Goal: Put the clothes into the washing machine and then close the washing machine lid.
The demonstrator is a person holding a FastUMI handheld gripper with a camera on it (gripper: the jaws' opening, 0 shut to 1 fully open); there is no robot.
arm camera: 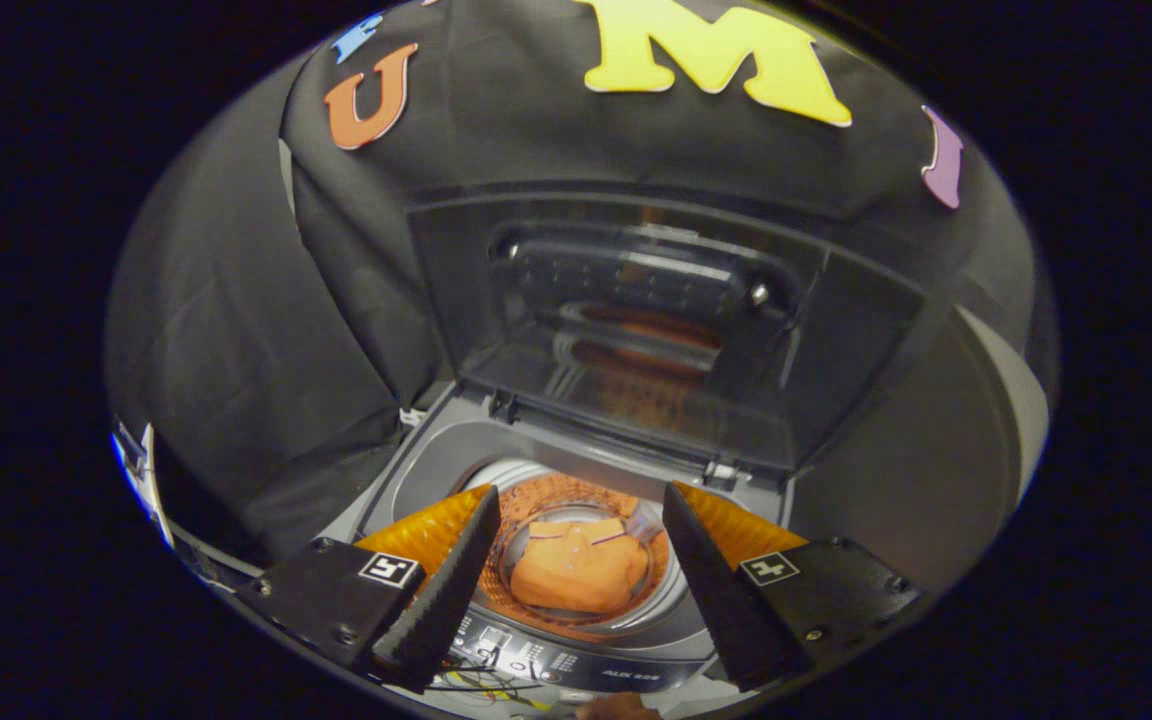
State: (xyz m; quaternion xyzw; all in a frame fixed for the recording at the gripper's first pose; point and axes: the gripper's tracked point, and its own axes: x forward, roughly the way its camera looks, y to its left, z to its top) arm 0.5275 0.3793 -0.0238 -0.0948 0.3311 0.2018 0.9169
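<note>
Hovering above the washing machine [576,470], the tool [576,520] spreads empty fingers; the clothes [576,570] already lie in the drum, and the lid [636,320] stands upright, awaiting closing.

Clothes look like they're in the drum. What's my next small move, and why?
Probably raise the open gripper toward the top edge of the upright lid to pull it down: the orange cloth already lies in the drum, and the fingers hold nothing.
</note>
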